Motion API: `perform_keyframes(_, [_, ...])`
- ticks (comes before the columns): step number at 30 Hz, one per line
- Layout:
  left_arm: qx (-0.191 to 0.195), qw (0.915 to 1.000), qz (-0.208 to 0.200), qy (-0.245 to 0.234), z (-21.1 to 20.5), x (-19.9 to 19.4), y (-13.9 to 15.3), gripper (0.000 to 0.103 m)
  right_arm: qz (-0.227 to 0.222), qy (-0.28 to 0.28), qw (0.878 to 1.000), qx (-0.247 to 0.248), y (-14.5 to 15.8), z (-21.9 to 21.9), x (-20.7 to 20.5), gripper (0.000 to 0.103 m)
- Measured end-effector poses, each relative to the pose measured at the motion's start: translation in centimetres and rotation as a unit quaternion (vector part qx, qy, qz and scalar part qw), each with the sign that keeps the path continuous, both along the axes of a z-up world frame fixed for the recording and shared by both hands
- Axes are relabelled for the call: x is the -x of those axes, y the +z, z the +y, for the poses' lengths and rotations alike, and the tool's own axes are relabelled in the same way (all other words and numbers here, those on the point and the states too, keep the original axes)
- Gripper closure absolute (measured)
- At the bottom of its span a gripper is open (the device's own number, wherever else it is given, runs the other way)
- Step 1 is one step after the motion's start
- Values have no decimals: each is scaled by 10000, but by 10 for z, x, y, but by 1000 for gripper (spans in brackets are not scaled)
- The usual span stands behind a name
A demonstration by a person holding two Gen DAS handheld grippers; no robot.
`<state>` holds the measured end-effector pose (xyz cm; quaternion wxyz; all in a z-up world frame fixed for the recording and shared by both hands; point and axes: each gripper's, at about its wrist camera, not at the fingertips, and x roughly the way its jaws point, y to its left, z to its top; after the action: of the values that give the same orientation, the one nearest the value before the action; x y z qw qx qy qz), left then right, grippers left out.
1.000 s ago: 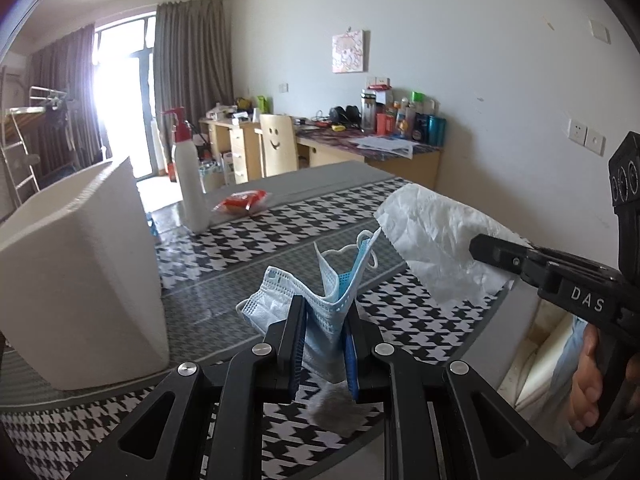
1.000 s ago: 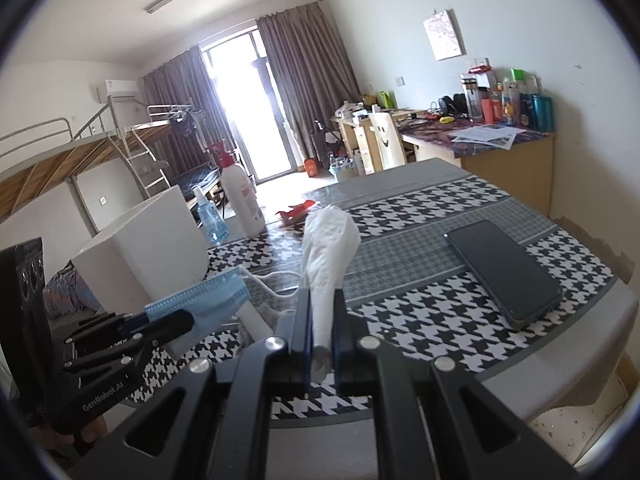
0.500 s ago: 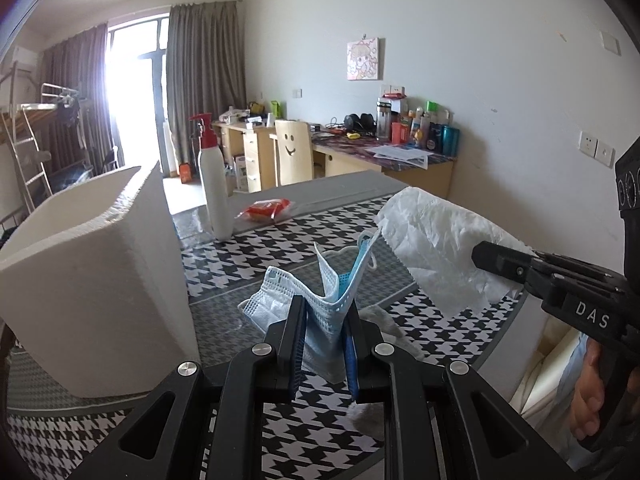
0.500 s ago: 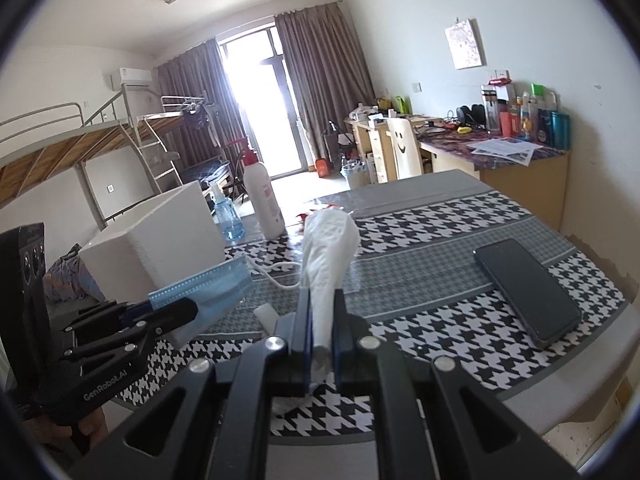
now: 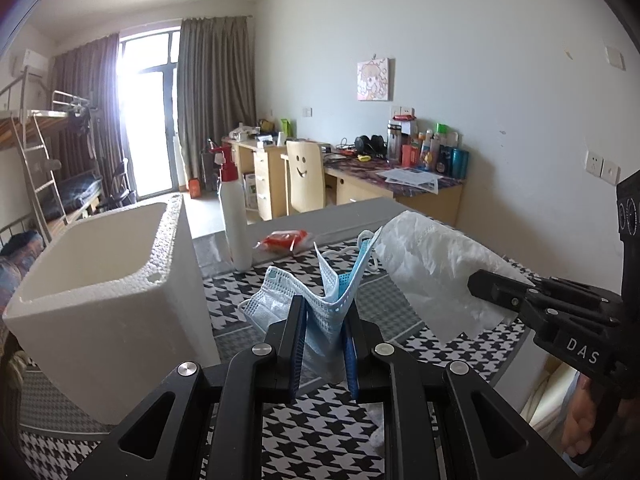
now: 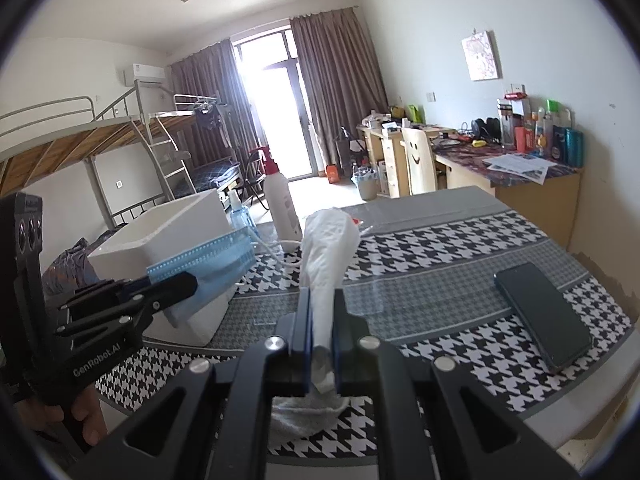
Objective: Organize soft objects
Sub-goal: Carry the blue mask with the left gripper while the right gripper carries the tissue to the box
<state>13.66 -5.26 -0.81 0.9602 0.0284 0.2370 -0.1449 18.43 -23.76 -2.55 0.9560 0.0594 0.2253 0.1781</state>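
Note:
My left gripper [image 5: 322,312] is shut on a blue face mask [image 5: 320,304] and holds it above the houndstooth table [image 5: 400,312]. The mask also shows in the right wrist view [image 6: 208,268]. My right gripper [image 6: 321,300] is shut on a crumpled white tissue [image 6: 326,248], held above the table; the tissue also shows in the left wrist view [image 5: 436,272]. An open white foam box [image 5: 108,280] stands left of the left gripper, its opening visible; it also shows in the right wrist view [image 6: 176,224]. A white cloth [image 6: 308,412] lies under the right gripper.
A white pump bottle [image 5: 236,224] with a red top and a red packet [image 5: 286,238] stand at the table's far side. A small blue bottle [image 6: 240,216] stands behind the box. A black phone [image 6: 542,314] lies on the right. The table edge is near on the right.
Both grippers have risen and moved left toward the foam box, each still holding its item. The box's open top has come into view.

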Motion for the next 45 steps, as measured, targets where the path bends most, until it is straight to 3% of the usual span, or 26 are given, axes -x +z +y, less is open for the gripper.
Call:
perform_keyframes(9, [-120, 9994, -139, 284, 3, -5, 6, 84, -110, 103, 9999, -14, 9, 8, -5, 92])
perform_keyframes(45, [53, 9940, -784, 762, 36, -22, 47, 84, -572, 512, 9970, 86, 45, 43, -21, 92])
